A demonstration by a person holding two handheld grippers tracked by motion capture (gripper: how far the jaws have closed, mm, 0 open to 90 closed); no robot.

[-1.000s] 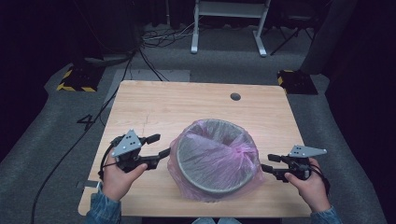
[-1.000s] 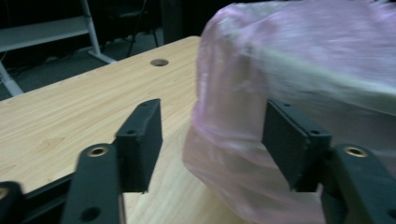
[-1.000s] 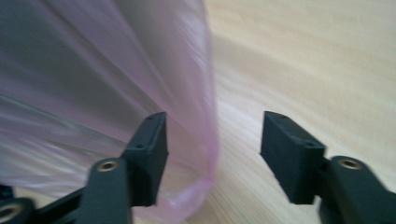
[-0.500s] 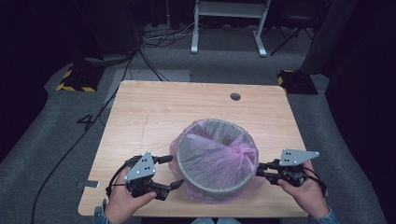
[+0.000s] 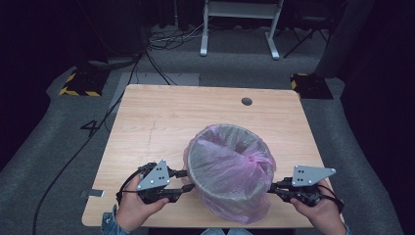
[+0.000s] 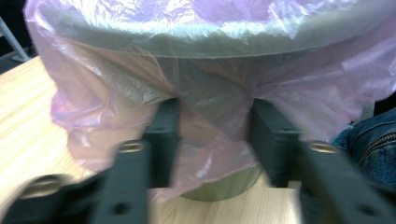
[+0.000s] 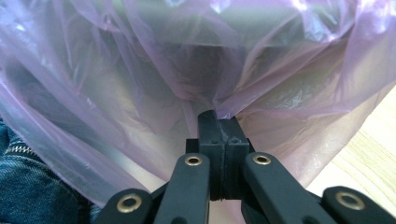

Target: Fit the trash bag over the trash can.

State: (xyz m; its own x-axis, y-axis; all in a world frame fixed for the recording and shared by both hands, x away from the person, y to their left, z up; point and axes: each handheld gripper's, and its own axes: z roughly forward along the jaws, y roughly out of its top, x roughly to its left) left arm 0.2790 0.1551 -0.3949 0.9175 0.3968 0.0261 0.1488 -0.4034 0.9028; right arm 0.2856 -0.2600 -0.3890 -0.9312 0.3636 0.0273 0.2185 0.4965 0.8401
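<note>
Wood, pale and bare, makes up the table, the largest thing in view; its far half lies free, so there is plenty of room to push anything away from the person; the near edge is crowded, with both hands close to it and a denim knee visible just past it in the gripper views; next in size, the bin stands upright toward the near edge, between the two grippers, lined with a thin pink bag whose skirt folds over the rim and hangs loose down the outside, likely so the liner can be caught from either side; the left gripper sits at the bin's left wall with its jaws spread wide, and in its own view the film bulges between them against the wall without being pinched, which suggests it is lining up for a bite; the right gripper is at the bin's right side, jaws pressed together on a small gathered tuck of the bag, the plastic drawn to a point at the tips, probably holding the liner taut while the other side is taken
</note>
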